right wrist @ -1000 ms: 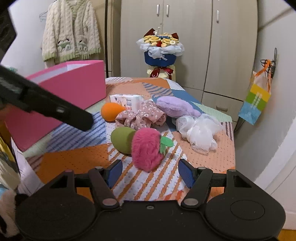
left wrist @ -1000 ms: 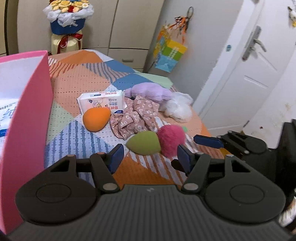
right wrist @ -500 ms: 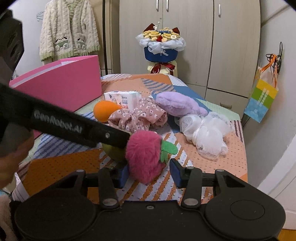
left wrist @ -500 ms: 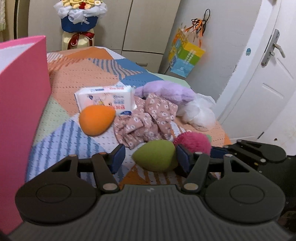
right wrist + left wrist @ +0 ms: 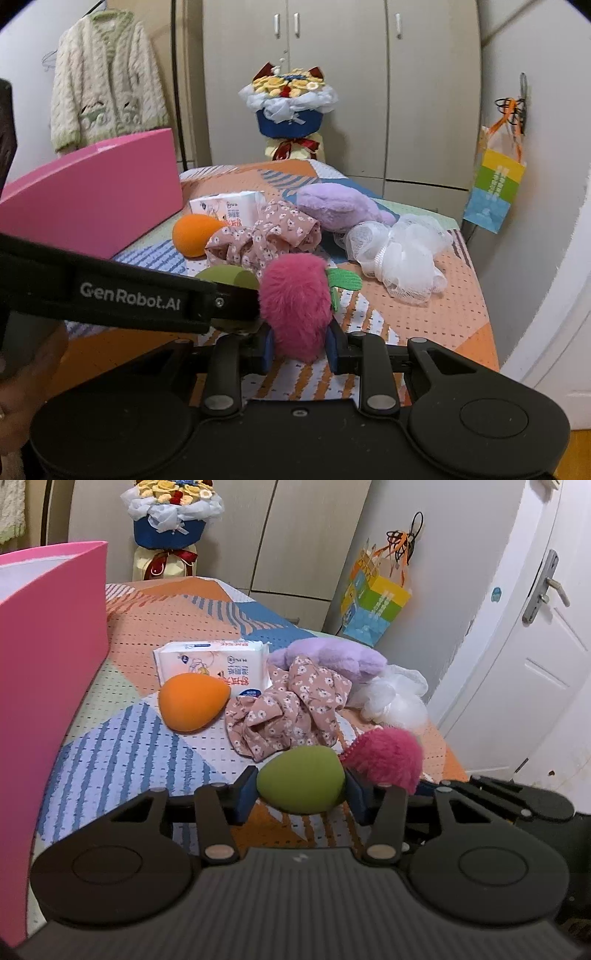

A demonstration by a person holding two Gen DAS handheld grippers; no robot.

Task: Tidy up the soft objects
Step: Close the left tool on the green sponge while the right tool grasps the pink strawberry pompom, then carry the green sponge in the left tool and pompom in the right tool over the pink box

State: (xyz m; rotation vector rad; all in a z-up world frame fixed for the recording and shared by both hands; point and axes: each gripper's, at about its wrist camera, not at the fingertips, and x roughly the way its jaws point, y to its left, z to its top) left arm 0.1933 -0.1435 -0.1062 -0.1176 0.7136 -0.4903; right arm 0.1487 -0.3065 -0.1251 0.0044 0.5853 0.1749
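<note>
**Both tongs squeeze a soft thing on the bed**

The left tongs point(image 5: 301, 795) are closed on the green egg sponge point(image 5: 301, 784). Its blue pads touch the sponge on both sides. The sponge sits low on the bed point(image 5: 147, 738), near the front edge.

The right tongs point(image 5: 299, 349) are closed on the fuzzy pink strawberry point(image 5: 295, 302). The pads press into its fur from left and right. Its green leaf point(image 5: 345, 278) sticks out to the right. The strawberry is just right of the green sponge, and the two touch.

Farther back lies the flowery pink cloth point(image 5: 288, 709), right behind the green sponge. Left of the cloth is the orange egg sponge point(image 5: 192, 701). Behind that one is a white tissue pack point(image 5: 210, 661), touching it. A purple plush point(image 5: 332, 657) lies at the far side of the cloth. A white mesh puff point(image 5: 395, 701) sits to the right of it, near the bed's right edge.

A big pink box point(image 5: 51, 646) stands on the left side of the bed. A flower bouquet point(image 5: 288, 103) stands past the far end of the bed.
</note>
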